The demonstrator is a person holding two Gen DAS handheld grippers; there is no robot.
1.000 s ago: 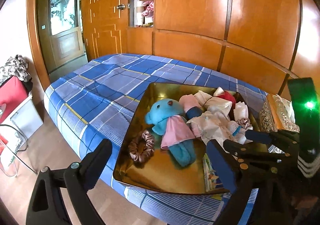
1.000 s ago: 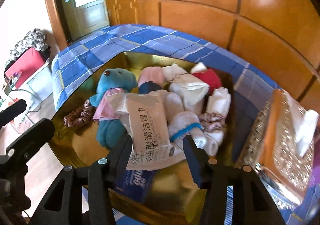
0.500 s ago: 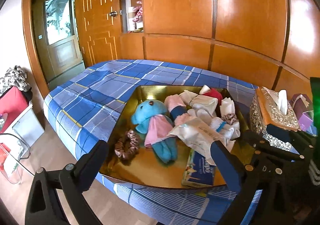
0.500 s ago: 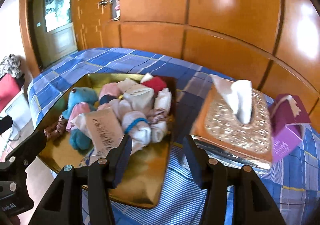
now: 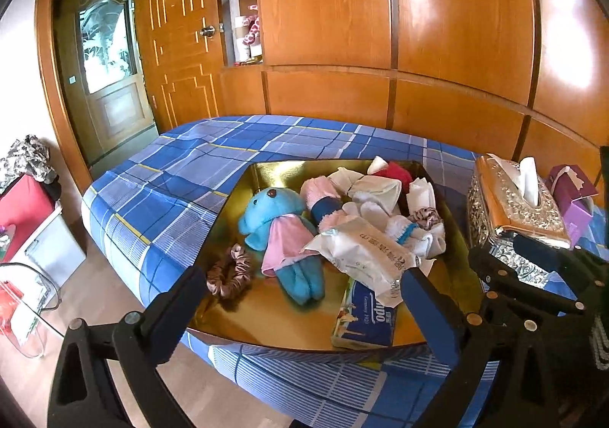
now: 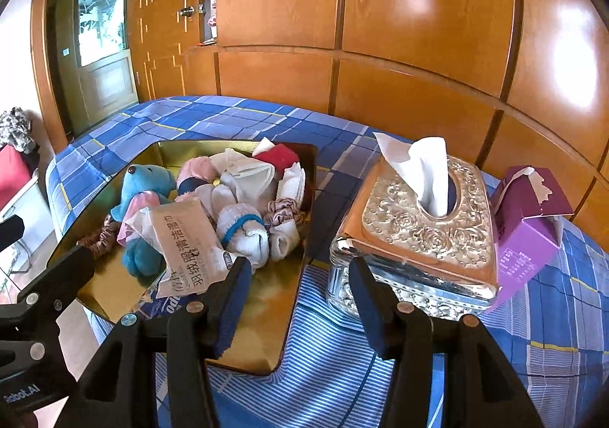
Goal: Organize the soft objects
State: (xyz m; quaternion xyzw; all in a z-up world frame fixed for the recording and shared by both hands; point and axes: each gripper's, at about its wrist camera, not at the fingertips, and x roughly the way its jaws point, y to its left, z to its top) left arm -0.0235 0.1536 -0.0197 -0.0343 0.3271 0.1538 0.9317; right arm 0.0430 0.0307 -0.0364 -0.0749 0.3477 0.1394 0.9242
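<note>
Wipes pack [image 6: 190,241]: lies on the pile in the gold tray [image 6: 262,313], centre-left of the right wrist view, its lower corner touching the right claw's left finger.
Plush toy [image 5: 281,233]: blue with a pink dress, on its back in the tray, centre of the left wrist view, between the left claw's fingers but beyond them.
Scrunchie [image 5: 228,272]: brown, just left of the toy.
Tissue pack [image 5: 365,313]: blue, partly under the wipes pack.
Tray: rests on the blue plaid bed [image 5: 171,180].
Tissue box [image 6: 418,233]: ornate, right of the tray.
Left claw [image 5: 300,313]: tilted down toward the tray, jaws wide apart, empty.
Right claw [image 6: 300,294]: tilted down over the tray's right edge, jaws partly apart, clamping nothing.
</note>
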